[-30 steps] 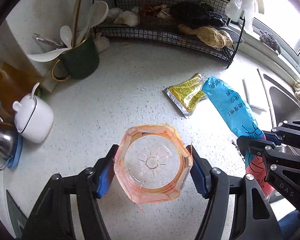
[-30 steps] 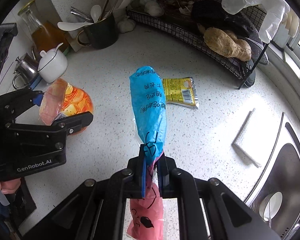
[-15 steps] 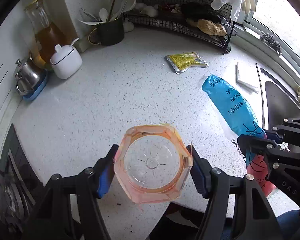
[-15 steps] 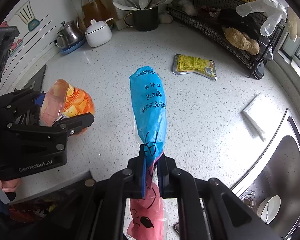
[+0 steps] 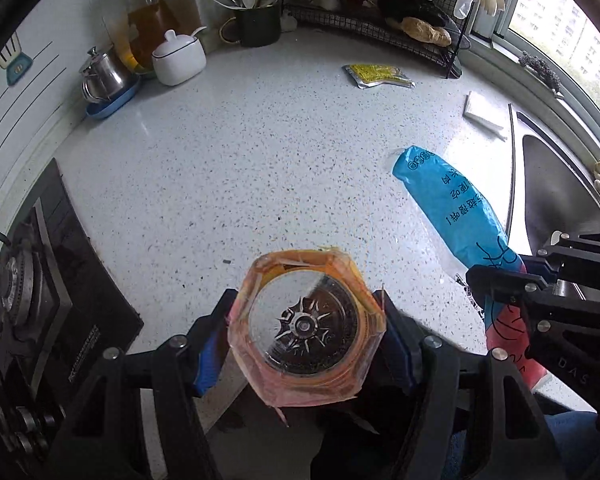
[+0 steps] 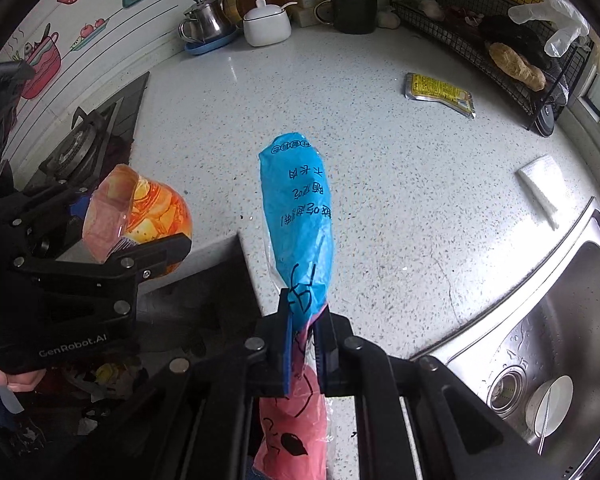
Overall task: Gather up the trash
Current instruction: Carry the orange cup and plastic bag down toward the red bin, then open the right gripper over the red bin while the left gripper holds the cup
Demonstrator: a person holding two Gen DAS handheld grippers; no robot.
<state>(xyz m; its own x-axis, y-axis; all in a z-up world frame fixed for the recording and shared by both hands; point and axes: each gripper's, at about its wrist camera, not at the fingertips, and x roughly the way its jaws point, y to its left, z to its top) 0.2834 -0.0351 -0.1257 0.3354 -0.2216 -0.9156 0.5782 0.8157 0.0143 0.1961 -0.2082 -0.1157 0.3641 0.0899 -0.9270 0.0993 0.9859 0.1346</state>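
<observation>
Left wrist view: my left claw point(image 5: 304, 344) holds an orange plastic cup point(image 5: 306, 330) by its sides, both blue pads pressed against it, its clear base facing the camera. The cup hangs past the near edge of the speckled countertop point(image 5: 260, 160), with dark space below it. To its right, my right claw point(image 5: 512, 280) is clamped tight on a blue and pink wrapper point(image 5: 452, 208), which sticks out ahead of the fingers over the counter.

Right wrist view: the wrapper point(image 6: 298, 208) is pinched near its middle, blue end forward, pink end trailing back under the claw point(image 6: 302, 324). The cup point(image 6: 140, 212) sits to the left in the left claw point(image 6: 100, 240).

A yellow sachet point(image 6: 440, 94) lies on the counter well ahead of both claws, near the wire rack point(image 6: 500, 52). A white folded cloth point(image 6: 540, 188) lies beside the sink point(image 6: 540, 320), right of the wrapper.
</observation>
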